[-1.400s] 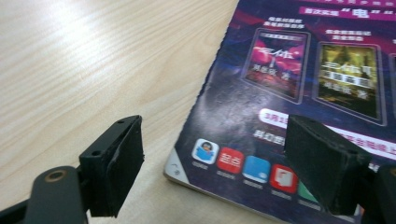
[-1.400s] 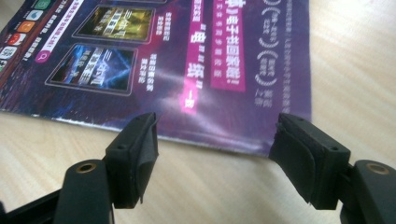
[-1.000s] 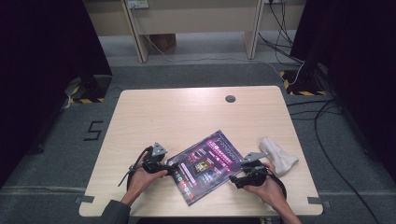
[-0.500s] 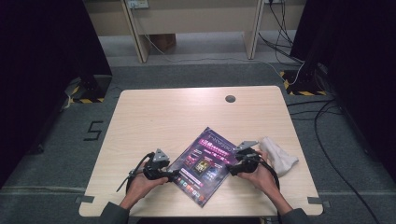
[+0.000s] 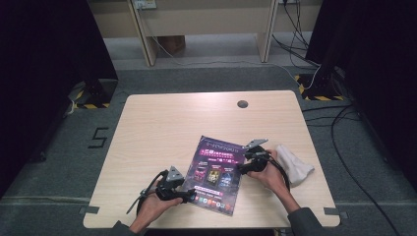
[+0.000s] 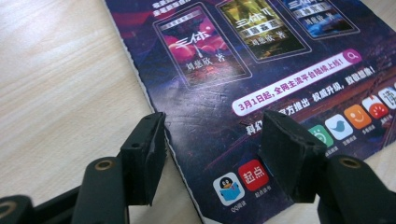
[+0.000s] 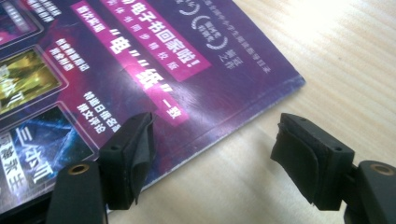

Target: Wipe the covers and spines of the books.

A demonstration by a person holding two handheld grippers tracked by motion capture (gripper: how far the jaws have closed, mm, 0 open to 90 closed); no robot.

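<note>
Found lying flat and askew on the near half of the pale wooden table (image 5: 162, 128): a thin, glossy purple-and-black paper magazine (image 5: 216, 172), with a crumpled white cloth (image 5: 294, 164) near its right side. Judged light, limp and slick-covered; likely to sag if lifted by one corner, to slide under a sideways push, and to crease or tear where pinched hard. Best taken at the two opposite long edges together, one jaw slipped under the edge and one over.

Black two-jaw left gripper (image 5: 189, 196): seen released, jaws partly apart after just having been closing, set astride the magazine's left edge near its lower corner, one pad over bare wood and the other over the printed cover (image 6: 261, 70). Nothing pinched.

Black two-jaw right gripper (image 5: 242, 167): likewise unclenched and wider, though just narrowed a little, set astride the right edge (image 7: 116, 70). Nothing clamped there; contact with the paper could not be told.
</note>
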